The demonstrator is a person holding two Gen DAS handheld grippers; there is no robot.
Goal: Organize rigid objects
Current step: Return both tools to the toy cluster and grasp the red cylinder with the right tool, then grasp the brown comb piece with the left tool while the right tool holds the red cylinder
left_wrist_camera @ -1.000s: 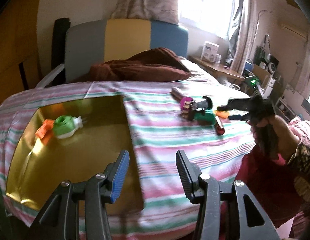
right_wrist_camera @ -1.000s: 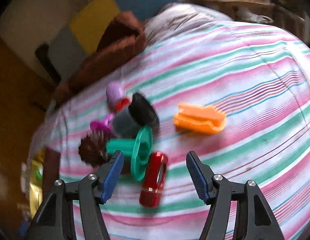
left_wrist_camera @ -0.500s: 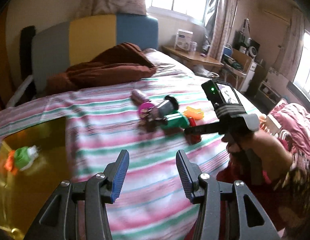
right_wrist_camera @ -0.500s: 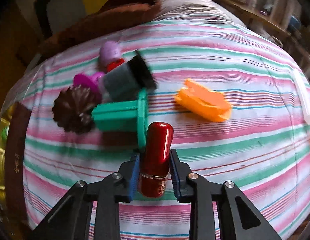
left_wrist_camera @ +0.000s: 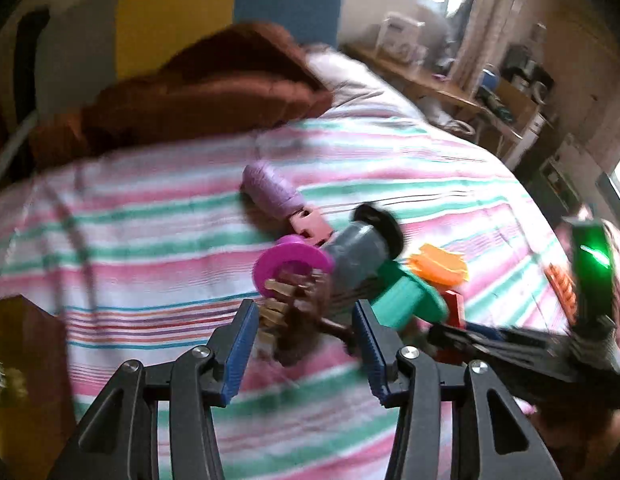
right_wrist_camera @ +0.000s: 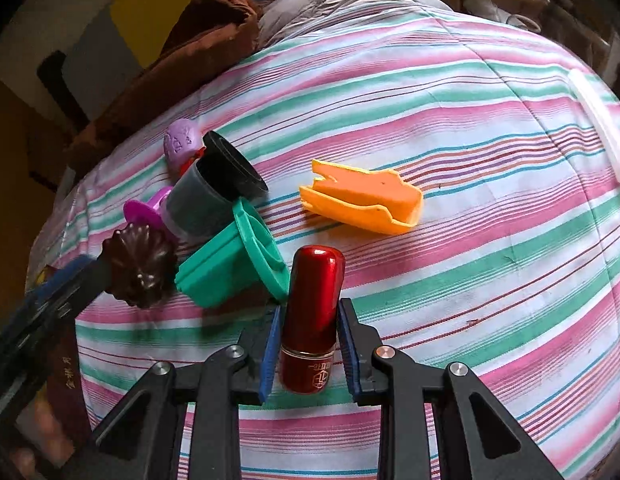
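The right tongs (right_wrist_camera: 308, 344) are clamped on the glossy red tube (right_wrist_camera: 312, 320), stiff, probably slippery, gripped low near its base; the left tongs (left_wrist_camera: 302, 344) gape over the brown mould (right_wrist_camera: 140, 268).

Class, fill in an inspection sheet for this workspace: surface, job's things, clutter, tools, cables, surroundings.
Surface: striped bedsheet, creased.
Job's things: red tube; green cup, grey cup and brown mould lying bunched together; orange piece apart; purple toy behind the heap.
Clutter: brown blanket at the bed's head.
Tools: left tool open, mould between its pads; right tool shut on the red tube.
Cables: nothing seen.
Surroundings: headboard, desk; blurred.
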